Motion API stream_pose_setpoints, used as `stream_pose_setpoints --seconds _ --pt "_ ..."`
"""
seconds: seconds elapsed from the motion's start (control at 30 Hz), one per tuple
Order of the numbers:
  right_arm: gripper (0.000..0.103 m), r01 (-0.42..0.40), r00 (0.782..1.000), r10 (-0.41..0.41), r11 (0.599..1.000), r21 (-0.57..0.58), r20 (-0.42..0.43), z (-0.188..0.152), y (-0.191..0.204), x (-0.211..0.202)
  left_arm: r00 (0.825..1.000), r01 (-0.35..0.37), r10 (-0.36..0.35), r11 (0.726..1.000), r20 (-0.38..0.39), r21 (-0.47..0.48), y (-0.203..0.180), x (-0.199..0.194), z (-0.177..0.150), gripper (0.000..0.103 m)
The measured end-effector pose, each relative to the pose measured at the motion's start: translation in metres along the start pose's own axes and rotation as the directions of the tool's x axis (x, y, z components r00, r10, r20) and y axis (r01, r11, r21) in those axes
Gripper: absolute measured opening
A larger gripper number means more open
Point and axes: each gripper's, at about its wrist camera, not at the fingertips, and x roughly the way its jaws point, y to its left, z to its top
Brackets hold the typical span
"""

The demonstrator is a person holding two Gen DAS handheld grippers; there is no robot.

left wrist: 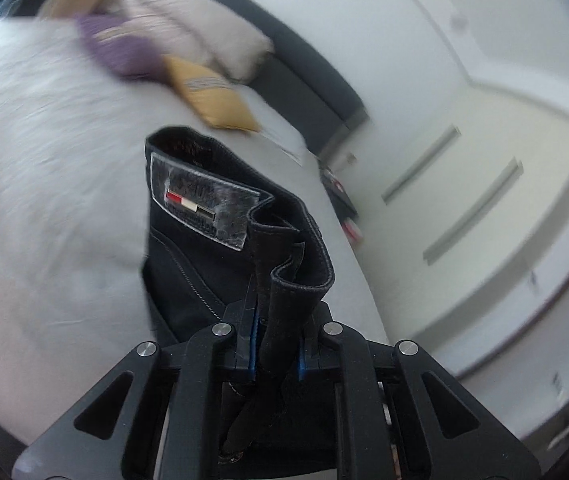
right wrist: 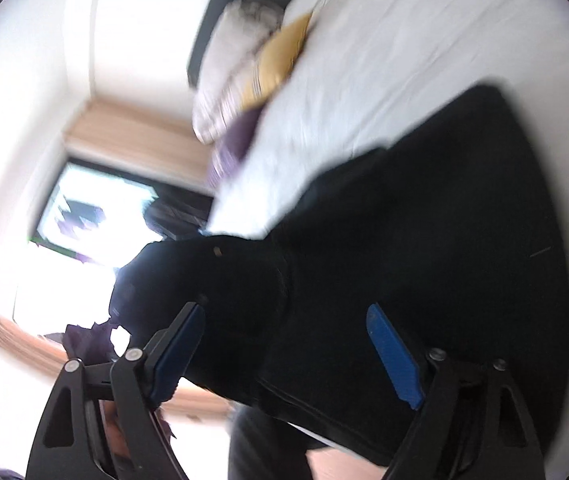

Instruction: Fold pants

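Black pants (left wrist: 204, 240) hang lifted above the white bed (left wrist: 44, 160), waistband up, with a grey label patch (left wrist: 204, 204) facing me. My left gripper (left wrist: 276, 336) is shut on a bunched fold of the waistband, which stands up between its blue pads. In the blurred right wrist view the pants (right wrist: 424, 220) spread dark across the bed sheet (right wrist: 404, 40). My right gripper (right wrist: 284, 312) is open, its blue pads (right wrist: 394, 356) wide apart. Black cloth lies between and beneath them, and neither pad face presses on it.
A yellow pillow (left wrist: 212, 96), a purple one (left wrist: 116, 44) and a pale fluffy one (left wrist: 204, 28) lie at the head of the bed against a dark headboard (left wrist: 304, 68). White cupboard fronts (left wrist: 484, 200) stand beside the bed. A bright window (right wrist: 96, 208) is on the other side.
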Motion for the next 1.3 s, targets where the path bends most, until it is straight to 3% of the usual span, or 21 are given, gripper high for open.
stream_pose_setpoints --seconds 0.1,0.17,0.23,0.33,0.43,0.57,0.67,0.77,0.87,0.93,0.97,1.0,1.03,1.07,1.17,1.3 --pt "0.094 -0.104 0.992 0.098 0.992 0.078 0.079 0.011 -0.014 -0.038 0.993 0.031 -0.005 0.976 -0.118 0.216 -0.073 0.047 -0.024 0.011" --pt "0.098 -0.149 0.984 0.136 0.983 0.111 0.118 0.017 -0.024 -0.056 0.975 0.082 -0.017 0.954 -0.221 0.288 -0.107 0.085 -0.057 0.011" --pt "0.098 -0.164 0.981 0.142 0.972 0.167 0.135 0.019 -0.042 -0.067 0.949 0.108 0.005 0.935 -0.316 0.338 -0.126 0.123 -0.093 0.011" --pt "0.098 -0.153 0.985 0.130 0.963 0.220 0.118 0.020 -0.062 -0.072 0.900 0.098 0.103 0.898 -0.422 0.429 -0.138 0.162 -0.146 0.011" --pt "0.098 -0.129 0.989 0.110 0.965 0.227 0.095 0.018 -0.073 -0.077 0.891 0.086 0.178 0.837 -0.418 0.540 -0.154 0.162 -0.179 0.011" --pt "0.098 -0.151 0.983 0.119 0.958 0.243 0.141 0.022 -0.077 -0.082 0.902 0.092 0.183 0.802 -0.390 0.590 -0.172 0.162 -0.175 0.011" --pt "0.099 -0.156 0.976 0.112 0.957 0.243 0.185 0.025 -0.080 -0.096 0.903 0.102 0.199 0.762 -0.382 0.639 -0.190 0.158 -0.190 0.011" --pt "0.098 -0.157 0.968 0.101 0.958 0.240 0.231 0.028 -0.080 -0.111 0.890 0.112 0.213 0.757 -0.404 0.644 -0.189 0.166 -0.206 0.011" --pt "0.099 -0.136 0.964 0.071 0.960 0.246 0.256 0.032 -0.084 -0.123 0.871 0.116 0.255 0.725 -0.420 0.679 -0.182 0.180 -0.224 0.018" --pt "0.099 -0.122 0.965 0.057 0.961 0.248 0.257 0.035 -0.085 -0.124 0.870 0.120 0.254 0.723 -0.423 0.681 -0.182 0.182 -0.230 0.020" --pt "0.099 -0.116 0.965 0.051 0.963 0.242 0.257 0.034 -0.083 -0.125 0.870 0.132 0.237 0.733 -0.433 0.667 -0.184 0.181 -0.229 0.032" --pt "0.099 -0.111 0.965 0.050 0.967 0.230 0.256 0.034 -0.080 -0.127 0.864 0.154 0.214 0.749 -0.456 0.644 -0.186 0.179 -0.227 0.062" --pt "0.099 -0.106 0.966 0.048 0.970 0.221 0.254 0.035 -0.075 -0.125 0.854 0.194 0.171 0.772 -0.492 0.605 -0.185 0.177 -0.229 0.073" --pt "0.098 -0.100 0.968 0.047 0.973 0.207 0.248 0.038 -0.069 -0.124 0.854 0.212 0.143 0.782 -0.500 0.586 -0.187 0.170 -0.228 0.077" --pt "0.098 -0.093 0.973 0.058 0.984 0.152 0.224 0.046 -0.051 -0.125 0.850 0.245 0.077 0.818 -0.521 0.520 -0.183 0.143 -0.217 0.077" --pt "0.098 -0.097 0.979 0.083 0.993 0.068 0.185 0.060 -0.022 -0.115 0.900 0.185 0.049 0.857 -0.433 0.482 -0.162 0.104 -0.171 0.078"
